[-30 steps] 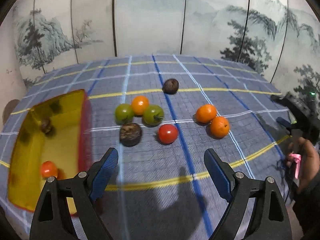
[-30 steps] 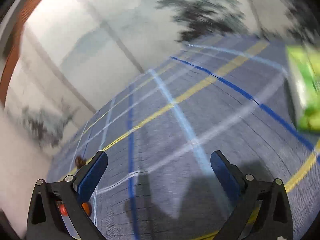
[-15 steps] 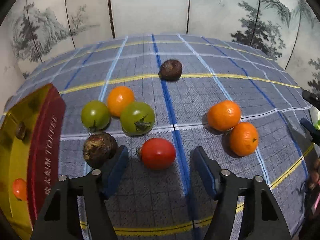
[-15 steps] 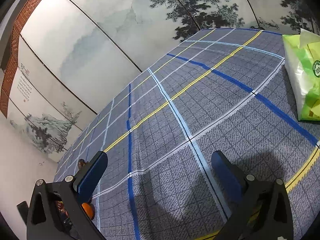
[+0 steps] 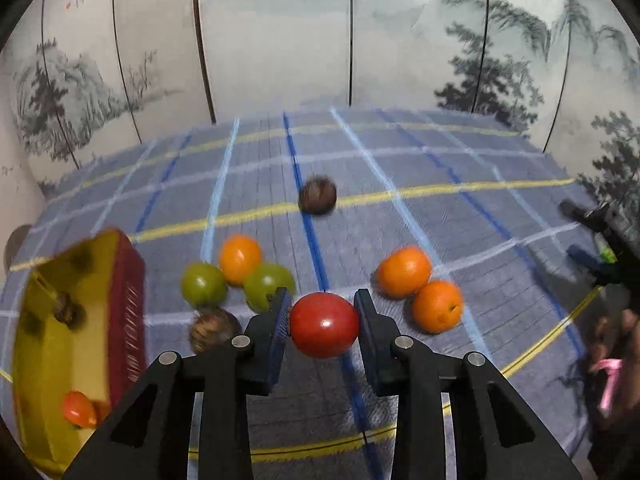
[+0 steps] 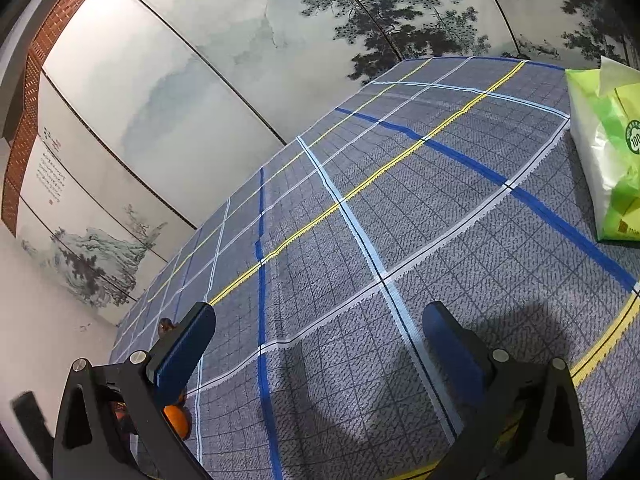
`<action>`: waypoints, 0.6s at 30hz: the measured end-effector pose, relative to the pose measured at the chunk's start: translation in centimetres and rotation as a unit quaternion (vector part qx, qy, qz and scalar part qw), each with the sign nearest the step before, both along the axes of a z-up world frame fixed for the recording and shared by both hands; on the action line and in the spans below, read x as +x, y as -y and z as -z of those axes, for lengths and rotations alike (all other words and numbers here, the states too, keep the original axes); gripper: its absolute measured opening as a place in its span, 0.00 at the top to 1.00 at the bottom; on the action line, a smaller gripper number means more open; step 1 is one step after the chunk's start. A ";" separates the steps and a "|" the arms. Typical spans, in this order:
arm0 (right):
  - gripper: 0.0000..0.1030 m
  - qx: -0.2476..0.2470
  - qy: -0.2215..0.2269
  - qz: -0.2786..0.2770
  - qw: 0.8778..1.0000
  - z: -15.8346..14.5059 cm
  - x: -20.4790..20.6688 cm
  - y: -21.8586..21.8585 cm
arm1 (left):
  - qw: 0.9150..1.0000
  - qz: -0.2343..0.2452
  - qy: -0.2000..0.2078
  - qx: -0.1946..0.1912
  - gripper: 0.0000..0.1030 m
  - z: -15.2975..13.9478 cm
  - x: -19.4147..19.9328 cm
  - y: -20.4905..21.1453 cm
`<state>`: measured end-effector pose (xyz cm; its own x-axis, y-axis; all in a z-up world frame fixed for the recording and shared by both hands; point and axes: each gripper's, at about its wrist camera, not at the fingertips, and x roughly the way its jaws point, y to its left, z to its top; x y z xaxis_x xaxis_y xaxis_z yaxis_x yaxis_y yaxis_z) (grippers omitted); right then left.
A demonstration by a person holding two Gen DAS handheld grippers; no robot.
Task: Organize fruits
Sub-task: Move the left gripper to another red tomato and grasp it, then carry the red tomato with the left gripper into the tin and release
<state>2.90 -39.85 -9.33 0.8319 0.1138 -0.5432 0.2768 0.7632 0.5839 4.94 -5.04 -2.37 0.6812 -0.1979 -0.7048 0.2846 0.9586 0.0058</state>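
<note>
Between your left gripper's [image 5: 323,322] fingers sits the red tomato [image 5: 324,325], clamped from both sides and seemingly lifted just off the checked surface [image 5: 400,168]. The yellow tin [image 5: 48,360] at your left already holds a small red fruit [image 5: 79,409] and a dark brown one [image 5: 66,309], so by my reading the sorting is begun but far from finished. Left out are two green tomatoes [image 5: 204,283], an orange fruit [image 5: 239,258] touching them, a brown fruit [image 5: 214,330] just beside your left finger, two oranges [image 5: 404,272] touching each other to the right, and another brown fruit [image 5: 317,195] further back. Your right gripper [image 6: 316,344] hangs with fingers wide apart over bare cloth, holding nothing. Lettering on the tin's red side [image 5: 128,320] is too blurred to read; the green tissue pack [image 6: 608,148] shows a round badge with "100" partly cut off.
</note>
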 end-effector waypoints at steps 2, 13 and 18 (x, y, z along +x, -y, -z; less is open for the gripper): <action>0.00 0.000 0.001 0.001 1.000 0.0 0.0 0.1 | 1.000 -0.004 0.020 -0.009 0.68 -2.0 -0.5 -1.1; 0.01 -0.003 -0.005 0.006 1.000 0.3 0.1 0.1 | 0.991 -0.122 0.062 0.012 0.67 -7.1 0.2 -14.4; 0.01 -0.004 -0.006 0.006 1.000 0.2 0.0 0.1 | 0.985 -0.170 0.032 0.025 0.67 -4.9 0.5 -19.7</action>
<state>2.94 -39.94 -9.58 0.8267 0.0995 -0.5537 0.2928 0.7643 0.5745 5.41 14.61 2.53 0.7455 0.0834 -0.6613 -0.0560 0.9965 0.0625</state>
